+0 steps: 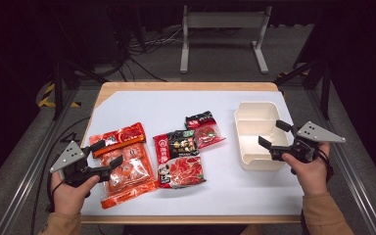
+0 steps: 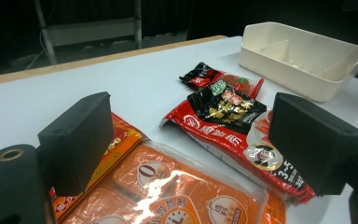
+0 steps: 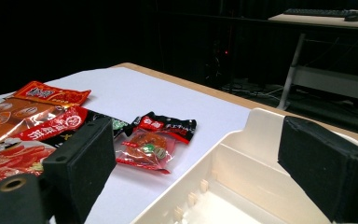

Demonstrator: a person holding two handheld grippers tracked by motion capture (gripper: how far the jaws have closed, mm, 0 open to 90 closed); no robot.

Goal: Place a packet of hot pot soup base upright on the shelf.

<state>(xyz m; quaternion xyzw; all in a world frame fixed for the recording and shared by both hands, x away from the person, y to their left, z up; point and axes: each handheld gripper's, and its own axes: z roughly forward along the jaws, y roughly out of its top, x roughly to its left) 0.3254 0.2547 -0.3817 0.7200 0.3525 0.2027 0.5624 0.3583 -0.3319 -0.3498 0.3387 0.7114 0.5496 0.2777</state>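
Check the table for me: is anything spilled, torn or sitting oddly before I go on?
Nothing stands out. The orange packet, red-and-black packet and small packet lie flat and look intact, the middle one slightly overlapping the orange one's edge. The white bin sits upright and empty. Both grippers are open, holding nothing.

Orange packet (image 1: 125, 164) – clear window; red-and-black packet (image 1: 178, 157); small red-black packet (image 1: 204, 129); cream tray (image 1: 256, 134).
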